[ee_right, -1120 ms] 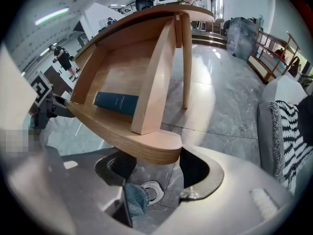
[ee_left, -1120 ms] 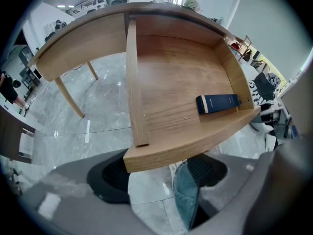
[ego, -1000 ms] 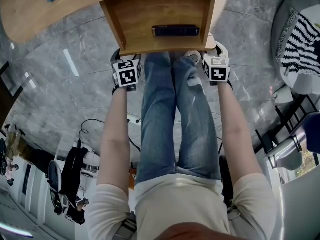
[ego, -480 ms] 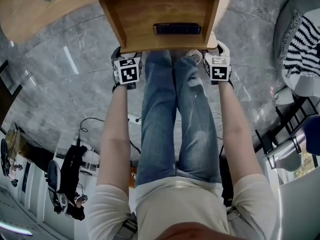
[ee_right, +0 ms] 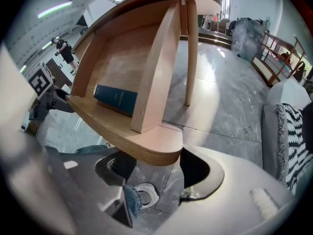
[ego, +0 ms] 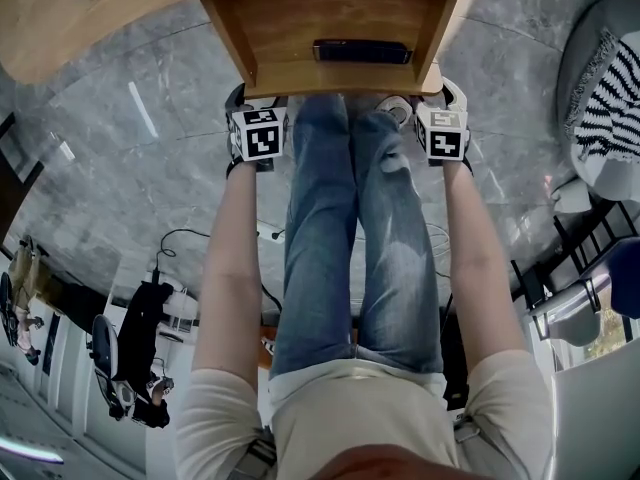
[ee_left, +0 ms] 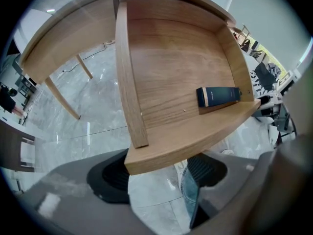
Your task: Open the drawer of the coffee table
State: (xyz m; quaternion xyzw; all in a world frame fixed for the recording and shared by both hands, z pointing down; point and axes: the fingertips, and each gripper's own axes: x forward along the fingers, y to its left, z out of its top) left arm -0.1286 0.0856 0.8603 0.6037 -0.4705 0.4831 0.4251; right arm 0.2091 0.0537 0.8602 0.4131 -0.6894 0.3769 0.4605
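The coffee table's wooden drawer (ego: 290,18) stands pulled out toward me. A dark blue box (ego: 362,51) lies inside, against the drawer front (ego: 340,80). My left gripper (ego: 256,105) points straight down over the front's left end. In the left gripper view the panel's corner (ee_left: 161,151) sits between the spread jaws of the left gripper (ee_left: 159,180), with floor showing beside it. My right gripper (ego: 441,100) hangs over the right end. In the right gripper view the rounded end of the front (ee_right: 146,148) lies between the right gripper's (ee_right: 156,173) open jaws. Neither pair visibly presses on the wood.
The person's legs (ego: 350,238) and shoes stand on the grey marble floor right under the drawer front. The table top (ego: 60,28) curves off to the left on slim legs (ee_right: 191,53). A grey seat with a striped cushion (ego: 605,108) is at the right, and cables (ego: 180,243) trail at the lower left.
Both grippers have sunk a little, closer onto the ends of the drawer front. Their jaws stand as wide as before, and the drawer and box have not shifted.
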